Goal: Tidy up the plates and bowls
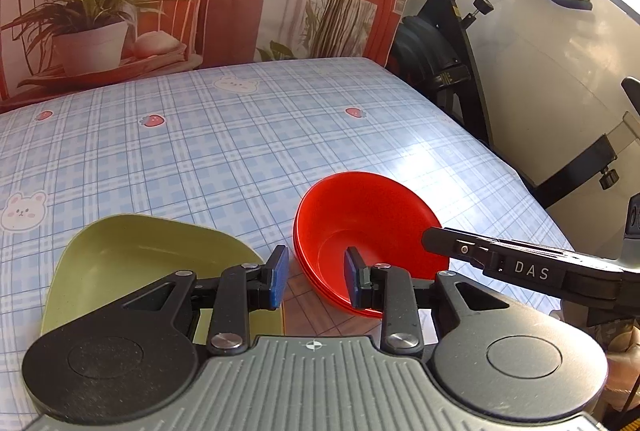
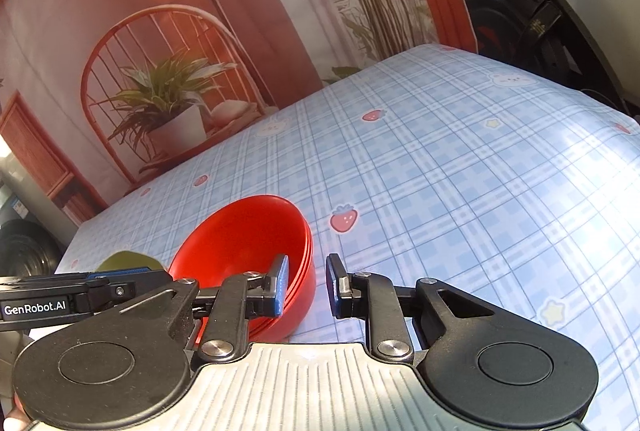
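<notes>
One green plate (image 1: 132, 263) and one stack of red bowls (image 1: 368, 231) (about three nested).

A room in a home. A table (image 1: 240, 135) carries a blue plaid oilcloth printed with bears and strawberries. Behind it hangs a printed backdrop (image 2: 168, 43) showing a chair, a potted plant and a lamp. An exercise bike (image 1: 452, 43) stands at the table's far right corner. Red bowls (image 1: 368, 231) and a green plate (image 1: 132, 259) rest on the cloth.
</notes>
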`<state>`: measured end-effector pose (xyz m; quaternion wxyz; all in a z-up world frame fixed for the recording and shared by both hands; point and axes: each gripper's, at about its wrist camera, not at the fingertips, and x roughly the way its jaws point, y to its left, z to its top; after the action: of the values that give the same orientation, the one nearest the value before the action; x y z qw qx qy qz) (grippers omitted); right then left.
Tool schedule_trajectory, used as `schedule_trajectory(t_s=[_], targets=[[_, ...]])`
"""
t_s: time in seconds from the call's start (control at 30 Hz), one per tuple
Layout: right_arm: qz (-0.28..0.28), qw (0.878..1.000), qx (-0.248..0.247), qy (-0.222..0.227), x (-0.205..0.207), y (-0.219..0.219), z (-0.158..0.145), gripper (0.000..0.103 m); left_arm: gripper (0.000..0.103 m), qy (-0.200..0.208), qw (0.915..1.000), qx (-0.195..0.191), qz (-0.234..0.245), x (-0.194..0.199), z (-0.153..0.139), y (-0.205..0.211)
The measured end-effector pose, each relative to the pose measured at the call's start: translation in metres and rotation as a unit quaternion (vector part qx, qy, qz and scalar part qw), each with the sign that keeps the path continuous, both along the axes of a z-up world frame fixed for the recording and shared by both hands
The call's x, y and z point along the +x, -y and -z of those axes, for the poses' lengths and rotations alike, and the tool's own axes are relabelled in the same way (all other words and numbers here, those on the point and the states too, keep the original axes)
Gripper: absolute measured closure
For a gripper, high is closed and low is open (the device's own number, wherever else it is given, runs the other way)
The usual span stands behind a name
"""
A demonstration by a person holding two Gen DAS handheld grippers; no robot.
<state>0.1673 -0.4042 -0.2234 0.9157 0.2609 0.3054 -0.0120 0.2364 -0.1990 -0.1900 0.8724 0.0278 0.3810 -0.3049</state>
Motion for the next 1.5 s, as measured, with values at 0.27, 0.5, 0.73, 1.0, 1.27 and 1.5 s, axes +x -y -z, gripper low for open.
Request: schedule_trajectory(t_s=[0.27, 0.5, 0.73, 1.0, 1.27, 1.5], targets=[[0.004, 0.999, 0.031, 0.002, -0.003, 0.010, 0.010, 0.088, 0.071, -0.005, 0.9999, 0.011, 0.004, 0.002, 0.005, 0.005], [0.004, 0.999, 0.034, -0.002, -0.004, 0.010, 0.013, 0.091, 0.067, -0.014, 0.9998, 0.002, 0.014, 0.009, 0.010, 0.011], [0.004, 0.999, 0.036, -0.004, -0.004, 0.010, 0.016, 0.091, 0.076, -0.032, 0.9991, -0.017, 0.021, 0.011, 0.018, 0.013], [-0.003, 0.999, 0.035, -0.007, 0.001, 0.006, 0.016, 0.093, 0.080, -0.032, 0.9993, -0.013, 0.018, 0.013, 0.019, 0.013], [-0.003, 0.999, 0.035, -0.006, 0.005, 0.006, 0.016, 0.093, 0.080, -0.033, 0.9992, -0.010, 0.018, 0.014, 0.018, 0.014], [-0.003, 0.999, 0.035, -0.006, 0.005, 0.006, 0.016, 0.093, 0.080, -0.033, 0.9992, -0.010, 0.018, 0.014, 0.018, 0.014]])
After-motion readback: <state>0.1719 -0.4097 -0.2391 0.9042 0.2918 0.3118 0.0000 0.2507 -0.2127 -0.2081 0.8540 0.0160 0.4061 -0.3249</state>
